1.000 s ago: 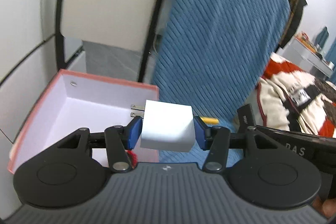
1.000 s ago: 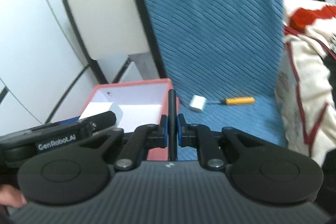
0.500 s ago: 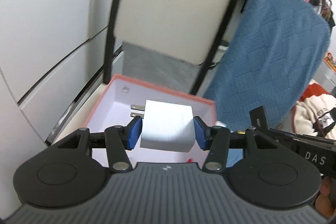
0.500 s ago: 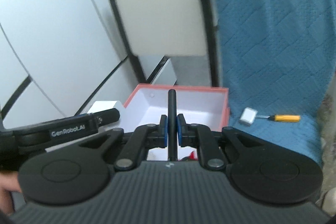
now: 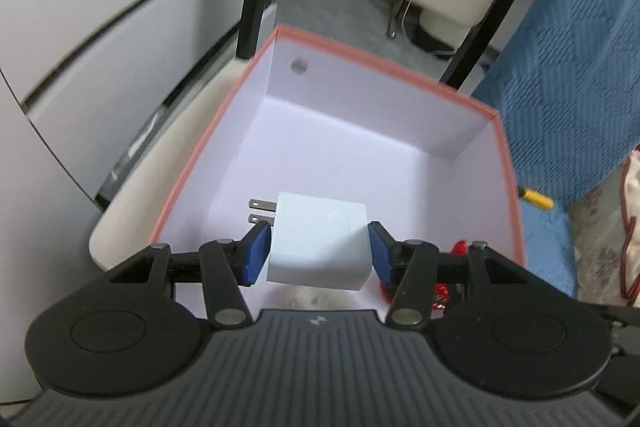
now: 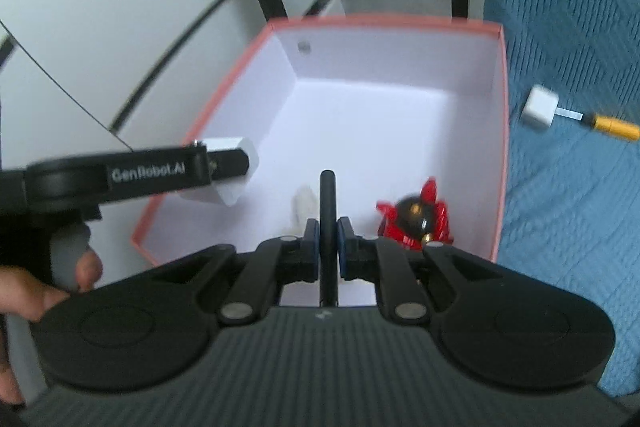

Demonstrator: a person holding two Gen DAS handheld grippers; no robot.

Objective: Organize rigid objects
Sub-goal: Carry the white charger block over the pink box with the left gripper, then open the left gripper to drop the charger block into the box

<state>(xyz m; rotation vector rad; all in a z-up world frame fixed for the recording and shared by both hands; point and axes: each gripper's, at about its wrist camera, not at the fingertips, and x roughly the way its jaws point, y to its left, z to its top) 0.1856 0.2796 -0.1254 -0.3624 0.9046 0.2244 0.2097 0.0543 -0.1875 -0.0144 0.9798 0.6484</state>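
A white wall charger with its two metal prongs pointing left is sitting clamped between the blue pads of the left gripper, whose fingers are pressing on both of its sides and holding it over the open, salmon-rimmed box. The left gripper is tilting steeply downward into the box, and from the right wrist view a hand is gripping its handle at the box's left wall. The right gripper is angling down over the box's near side, its fingers pinching shut on a thin black rod that is standing upright between them. Inside the box, a red and black toy figure is lying near the right wall. Outside, on the blue quilted cover, a small white cube adapter is resting just beside a yellow-handled screwdriver.
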